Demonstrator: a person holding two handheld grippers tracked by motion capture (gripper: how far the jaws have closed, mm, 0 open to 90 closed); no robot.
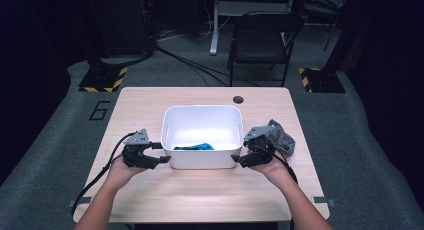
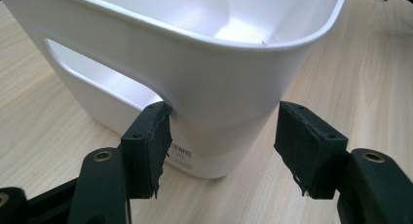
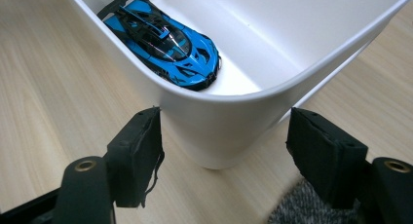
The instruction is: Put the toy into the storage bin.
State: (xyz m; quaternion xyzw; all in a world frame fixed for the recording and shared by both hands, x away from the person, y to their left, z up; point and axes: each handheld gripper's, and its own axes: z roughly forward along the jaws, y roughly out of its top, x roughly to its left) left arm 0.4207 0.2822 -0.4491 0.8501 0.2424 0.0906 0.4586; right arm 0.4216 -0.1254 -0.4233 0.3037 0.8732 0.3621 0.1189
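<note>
Black foam pads of my left hand-held gripper (image 2: 221, 141) straddle a near corner of the white bin (image 2: 204, 83). One pad touches the wall just under the handle cutout; the other stands off it with tabletop (image 2: 44, 131) showing in the gap, so nothing is clamped. Across the bin, my right hand-held gripper (image 3: 224, 151) sits the same way at the other near corner, jaws partly open, the left pad brushing the wall and the right one apart from it. From above, both tools flank the bin (image 1: 202, 135) at its front edge, the left hand-held gripper (image 1: 156, 153) on one side and the right hand-held gripper (image 1: 240, 154) on the other.

As I judge it, the step is to take the bin by both corners and move it. To do that well I should close both sides together, press evenly on the rounded plastic, which looks smooth and likely to slip, and keep it level.

Inside the bin lies a blue toy car (image 3: 163, 41), resting against the near wall on the bottom (image 1: 194, 147). A grey cloth (image 1: 281, 137) lies on the tabletop just beside my right hand, outside the bin; I should keep it from catching under my jaw.
</note>
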